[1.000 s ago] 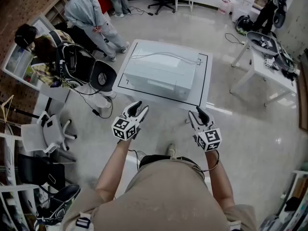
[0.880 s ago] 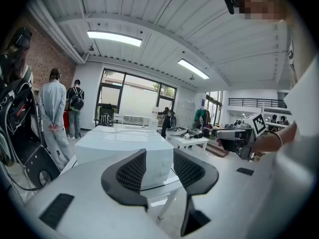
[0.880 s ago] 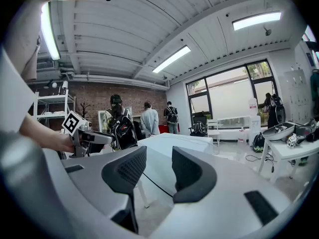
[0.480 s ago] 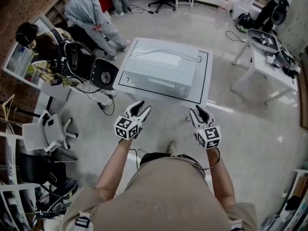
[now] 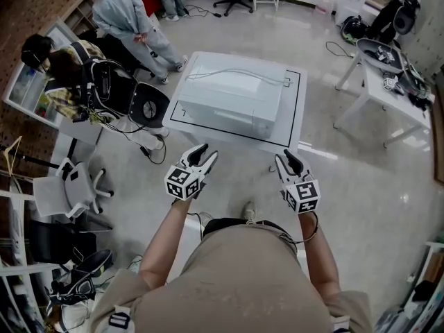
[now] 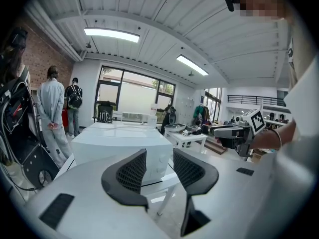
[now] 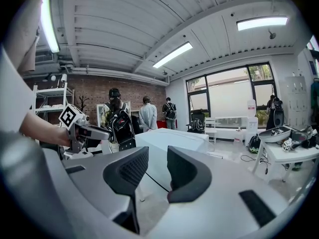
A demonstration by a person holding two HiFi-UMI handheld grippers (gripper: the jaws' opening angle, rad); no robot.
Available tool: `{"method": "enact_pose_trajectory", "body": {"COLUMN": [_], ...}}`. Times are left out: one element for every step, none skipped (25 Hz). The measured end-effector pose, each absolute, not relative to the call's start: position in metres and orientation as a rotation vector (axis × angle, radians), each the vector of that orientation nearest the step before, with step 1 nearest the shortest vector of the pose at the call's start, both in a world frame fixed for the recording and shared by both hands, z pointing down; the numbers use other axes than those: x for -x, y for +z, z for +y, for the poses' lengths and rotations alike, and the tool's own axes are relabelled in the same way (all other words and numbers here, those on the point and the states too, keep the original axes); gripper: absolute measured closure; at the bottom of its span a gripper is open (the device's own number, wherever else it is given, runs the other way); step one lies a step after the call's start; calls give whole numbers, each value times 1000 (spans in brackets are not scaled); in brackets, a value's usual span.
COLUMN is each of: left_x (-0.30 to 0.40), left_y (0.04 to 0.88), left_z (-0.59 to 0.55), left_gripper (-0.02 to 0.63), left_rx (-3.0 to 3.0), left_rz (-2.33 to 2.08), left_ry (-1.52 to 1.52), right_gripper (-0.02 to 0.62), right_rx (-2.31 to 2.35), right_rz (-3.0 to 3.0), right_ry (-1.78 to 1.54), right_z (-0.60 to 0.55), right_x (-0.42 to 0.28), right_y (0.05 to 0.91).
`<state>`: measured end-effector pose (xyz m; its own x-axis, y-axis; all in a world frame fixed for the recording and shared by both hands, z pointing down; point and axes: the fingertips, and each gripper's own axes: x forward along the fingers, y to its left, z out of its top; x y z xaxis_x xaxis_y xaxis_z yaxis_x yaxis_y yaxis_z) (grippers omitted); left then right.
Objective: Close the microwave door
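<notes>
Head view shows little change from a second ago: the desk (image 5: 291, 120) and the microwave (image 5: 232, 96) on it sit a touch higher in the picture, and both grippers hang at waist height much where they were. The left gripper (image 5: 203, 152) and the right gripper (image 5: 283, 159) both point at the desk's near edge but stop short of it. In each gripper view the jaws stand a little apart with nothing between them, only the white box seen through the gap. So no reach for the door looks to be under way. The microwave sits in the middle of the desk inside a black outline, and its front looks flush, with no door swung out over the desk. I'd judge it shut, though I can't say whether it was pushed to or simply stood that way. A strip of bare floor (image 5: 236, 168) separates the grippers from the desk's front edge, so there is room to step in. The right side is open as far as another desk (image 5: 381, 99). The left is tighter, with a seated person (image 5: 66, 71) and black gear near that corner and a white chair (image 5: 73, 189) closer in.
</notes>
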<state>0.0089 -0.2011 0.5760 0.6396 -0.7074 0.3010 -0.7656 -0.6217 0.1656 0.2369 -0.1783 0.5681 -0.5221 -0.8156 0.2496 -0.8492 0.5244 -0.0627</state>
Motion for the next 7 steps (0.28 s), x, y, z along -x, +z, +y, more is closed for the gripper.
{"method": "enact_pose_trajectory", "body": {"left_x": [-10,-10,-11,-11,-12,-12,-12], "left_y": [576,576,577,577,578,578,579], "left_z": [-201,-201,-202,-202,-203,-204,-205], "left_gripper": [431,431,431,431,431,431,431], "left_rx": [-2583,-2582,-2581,-2581,-2580,-2580,-2580], "left_rz": [-1187,-1186,-1184,-1184,-1183,-1182,-1182], "left_ry": [300,300,300,299,298,298,298], "right_gripper": [474,474,474,474,474,474,474], "right_rx": [-1420,-1417,-1415,-1413,-1410,-1408,-1406], "right_rz": [-2574,-2576,-2578,-2580,-2581,-2583,-2583], "right_ry": [265,267,267,267,266,265,264], "right_z": [-179,-179,-180,-180,-181,-182,-183], "right_x": [-237,-237,-236,-236,-235,-235,-234], "right_y": [568,568,568,568,569,569,570]}}
